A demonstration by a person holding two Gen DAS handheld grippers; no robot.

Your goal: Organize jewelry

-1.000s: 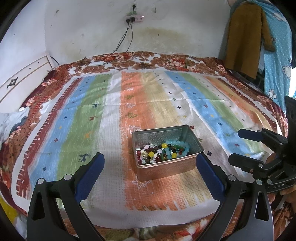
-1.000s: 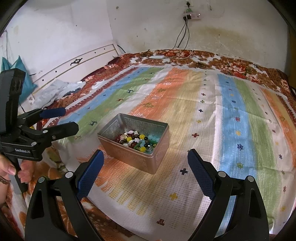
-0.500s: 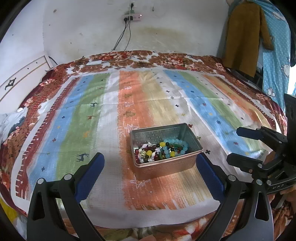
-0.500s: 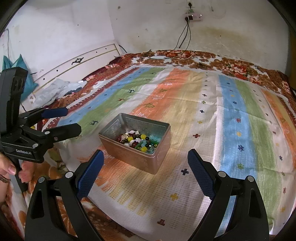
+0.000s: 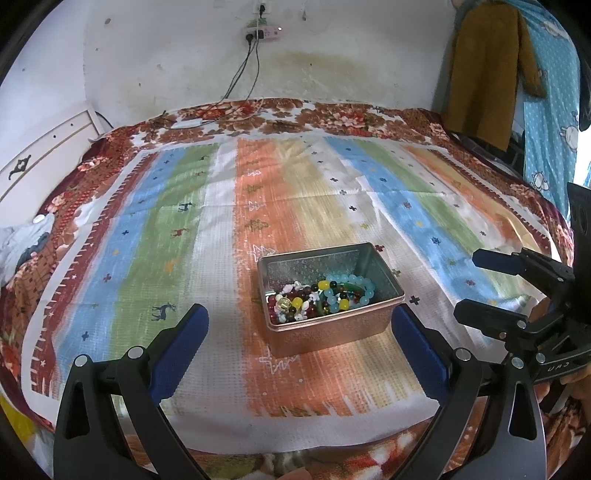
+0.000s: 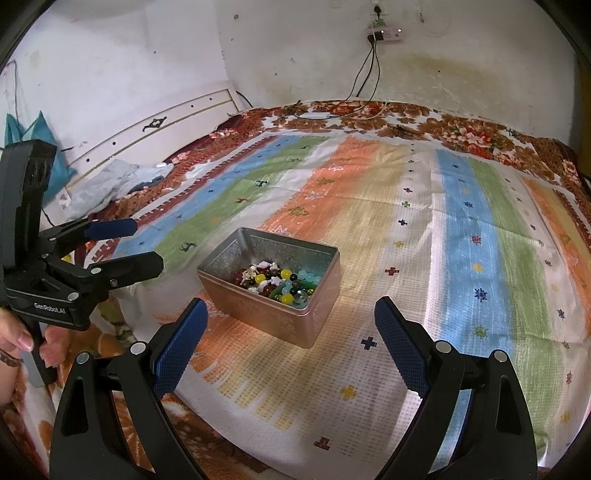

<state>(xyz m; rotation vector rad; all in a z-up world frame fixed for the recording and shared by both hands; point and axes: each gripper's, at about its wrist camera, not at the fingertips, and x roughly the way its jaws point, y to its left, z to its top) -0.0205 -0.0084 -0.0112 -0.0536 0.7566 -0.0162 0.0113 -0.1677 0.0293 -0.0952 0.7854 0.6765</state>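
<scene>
The left gripper (image 5: 299, 339) is hovering low over the near edge of the bed with its blue-padded fingers (image 5: 181, 343) spread wide and holding nothing. The right gripper (image 6: 291, 339) is doing the same, its jaws also wide apart and empty; in the left wrist view it is showing at the right (image 5: 491, 284), and a person's hand (image 6: 18, 339) is gripping the handle of the left one.

Just beyond both grippers, a rectangular metal tin (image 5: 328, 328) is standing open on the orange stripe of the cloth, not touching any finger. Inside it the beaded jewelry (image 5: 317, 295) is lying in a loose heap against the near wall: dark red, yellow, white and black beads, with a pale turquoise bead bracelet (image 5: 354, 284) on the right side. The far part of the tin floor is bare.

The tin is resting on a striped woven cloth (image 5: 147, 236) in blue, green, orange and white, which is covering a floral blanket (image 5: 332, 118). A white headboard (image 6: 155, 125) is standing at the left, with crumpled grey clothing (image 6: 110, 184) beside it. Far behind, cables are hanging from a wall power strip (image 5: 262, 33), and a brown garment (image 5: 487, 66) is hanging at the far right.

Compared with one second ago, the tin is sitting slightly more left in the left wrist view, and both grippers are staying open.
</scene>
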